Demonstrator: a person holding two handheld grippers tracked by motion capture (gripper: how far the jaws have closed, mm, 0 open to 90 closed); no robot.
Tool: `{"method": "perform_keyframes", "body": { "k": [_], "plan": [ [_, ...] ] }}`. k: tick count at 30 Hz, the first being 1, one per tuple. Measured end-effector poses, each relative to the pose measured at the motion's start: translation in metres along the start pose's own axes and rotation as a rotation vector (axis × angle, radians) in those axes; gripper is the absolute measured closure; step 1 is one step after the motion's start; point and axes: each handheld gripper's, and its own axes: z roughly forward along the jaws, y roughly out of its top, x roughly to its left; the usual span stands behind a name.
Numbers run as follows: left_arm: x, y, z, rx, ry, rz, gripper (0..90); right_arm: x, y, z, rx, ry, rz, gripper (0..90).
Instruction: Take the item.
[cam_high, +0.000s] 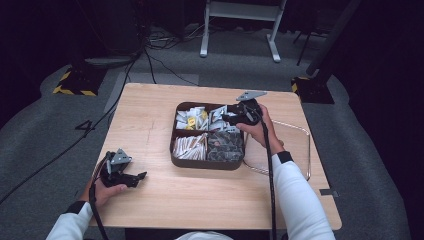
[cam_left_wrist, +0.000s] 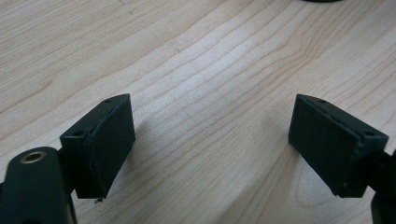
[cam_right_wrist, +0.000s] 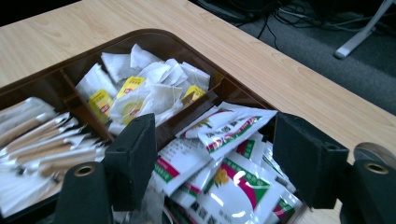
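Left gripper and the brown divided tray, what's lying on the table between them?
Nothing: in the high view, bare wood runs from the left gripper to the brown tray. The left gripper view shows bare table between its open jaws.

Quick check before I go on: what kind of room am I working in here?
Probably a lab or recording studio, not a kitchen. A bare wooden table stands on grey carpet with loose cables, hazard-striped stand feet and dark surroundings. On it, a brown divided tray holds tea bags and sachets.
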Motion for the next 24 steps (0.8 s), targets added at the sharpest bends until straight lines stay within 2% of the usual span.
{"method": "perform_keyframes", "body": {
  "k": [1,3,4,7,11,13,16,18,24],
  "plan": [
    [0.000,0.000,0.000,0.000,0.000,0.000,14.9,0.000,0.001,0.003,0.000,0.007,0.009,31.7],
    [0.000,0.000,0.000,0.000,0.000,0.000,14.9,-0.001,0.004,0.012,0.016,-0.018,0.024,32.4],
    [0.000,0.000,0.000,0.000,0.000,0.000,14.9,-0.002,0.004,0.015,0.017,-0.011,0.040,32.3],
    [0.000,0.000,0.000,0.000,0.000,0.000,14.9,-0.003,0.004,0.021,0.024,-0.011,0.049,32.3],
    [0.000,0.000,0.000,0.000,0.002,0.000,15.0,-0.003,0.002,0.030,0.056,-0.032,0.037,32.0],
    [0.000,0.000,0.000,0.000,0.002,0.000,15.0,-0.004,0.000,0.034,0.065,-0.033,0.049,31.8],
    [0.000,0.000,0.000,0.000,0.002,0.000,15.0,-0.006,-0.002,0.040,0.088,-0.051,0.050,31.6],
    [0.000,0.000,0.000,0.000,0.002,0.000,15.0,-0.006,-0.004,0.047,0.125,-0.068,0.056,31.6],
    [0.000,0.000,0.000,0.000,0.002,0.000,15.0,-0.006,-0.005,0.056,0.162,-0.037,0.091,30.5]
  ]
}}
